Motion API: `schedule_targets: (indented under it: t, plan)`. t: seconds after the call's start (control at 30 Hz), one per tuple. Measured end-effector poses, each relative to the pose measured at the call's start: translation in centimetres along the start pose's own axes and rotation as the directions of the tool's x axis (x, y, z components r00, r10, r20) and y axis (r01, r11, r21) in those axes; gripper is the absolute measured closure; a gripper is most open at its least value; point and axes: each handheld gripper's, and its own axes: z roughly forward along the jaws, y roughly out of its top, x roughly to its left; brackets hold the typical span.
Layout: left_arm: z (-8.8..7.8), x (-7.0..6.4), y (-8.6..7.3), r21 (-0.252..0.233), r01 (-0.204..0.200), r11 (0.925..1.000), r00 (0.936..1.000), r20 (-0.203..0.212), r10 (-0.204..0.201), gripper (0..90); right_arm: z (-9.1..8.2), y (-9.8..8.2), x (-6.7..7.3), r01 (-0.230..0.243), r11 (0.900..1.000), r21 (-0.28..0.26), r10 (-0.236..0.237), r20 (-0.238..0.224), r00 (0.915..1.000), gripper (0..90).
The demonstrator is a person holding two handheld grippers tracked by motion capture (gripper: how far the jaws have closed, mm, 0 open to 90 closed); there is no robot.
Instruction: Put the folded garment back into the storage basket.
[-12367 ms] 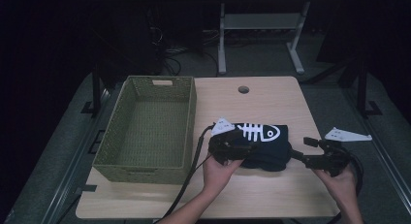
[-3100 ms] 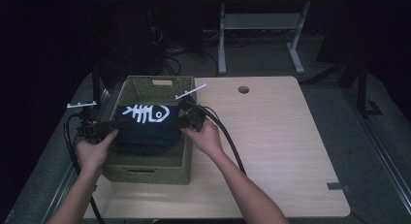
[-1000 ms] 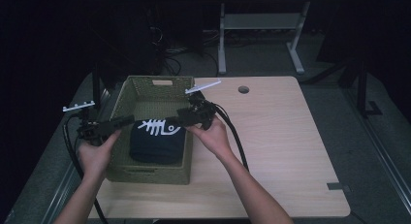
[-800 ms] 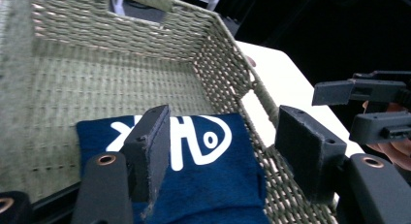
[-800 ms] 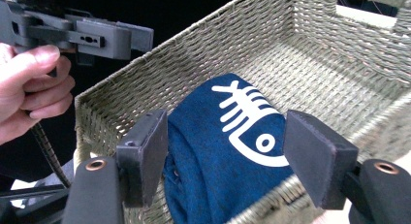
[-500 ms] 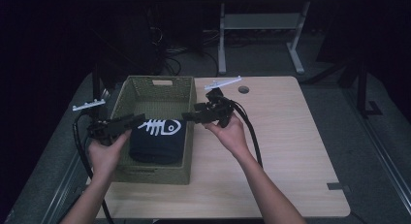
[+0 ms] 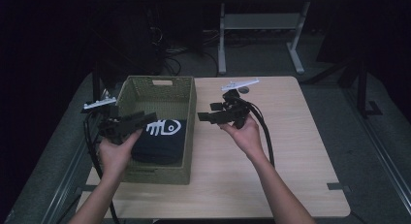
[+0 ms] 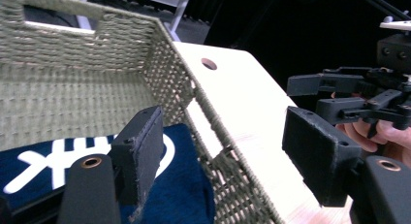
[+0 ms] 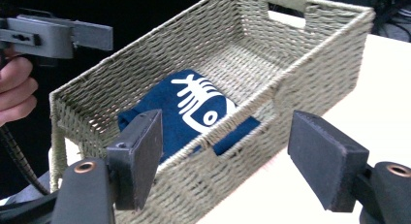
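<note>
Inside the woven basket (image 7: 156, 94), a folded navy cloth (image 7: 160, 142) w/ a white fish-bone print (image 7: 162, 129) lay flat on the bottom, toward the near end; the far part of the basket floor was bare weave. In the right gripper view the cloth (image 9: 194, 112) sat below the rim, print facing up, w/ a handle slot cut in the far wall.

Left gripper (image 8: 232, 161): jaws spread wide, nothing between the pads, one pad over the cloth and the other out past the basket's right wall. In the high view it (image 7: 127, 124) hung above the basket's near-left corner, held by the left hand (image 7: 116, 153), forearm coming up from the near edge.

Right gripper (image 9: 232, 161): jaws likewise wide apart, empty, aimed at the basket's side. High view put it (image 7: 220, 115) over the table (image 7: 300, 151) just right of the basket, apart from it, the right hand (image 7: 245, 134) under it, palm up, cable trailing toward the near side.
</note>
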Motion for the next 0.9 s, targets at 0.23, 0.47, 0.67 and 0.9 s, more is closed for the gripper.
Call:
schedule_targets:
  t: [0.23,0.47,0.67,0.9]
  plan:
    - [1.5,-1.3,0.1,0.009,-0.011,0.9999,0.9995,0.029,0.011,29.2,-1.3,-0.7,-1.0,-0.011,1.000,-0.013,0.011,0.026,0.9996,27.1]
    - [2.7,-2.5,-0.1,0.022,-0.039,0.9990,0.9983,0.043,0.038,27.8,-2.6,-1.4,-2.0,-0.028,0.999,-0.022,0.030,0.056,0.9980,25.8]
    - [4.0,-3.7,-0.1,0.029,-0.052,0.9983,0.9959,0.075,0.049,26.3,-3.7,-2.1,-2.9,-0.048,0.998,-0.037,0.051,0.072,0.9961,25.8]
    - [5.0,-4.9,-0.2,0.041,-0.079,0.9961,0.9931,0.090,0.075,25.2,-5.2,-2.7,-3.9,-0.061,0.996,-0.060,0.067,0.100,0.9927,25.3]
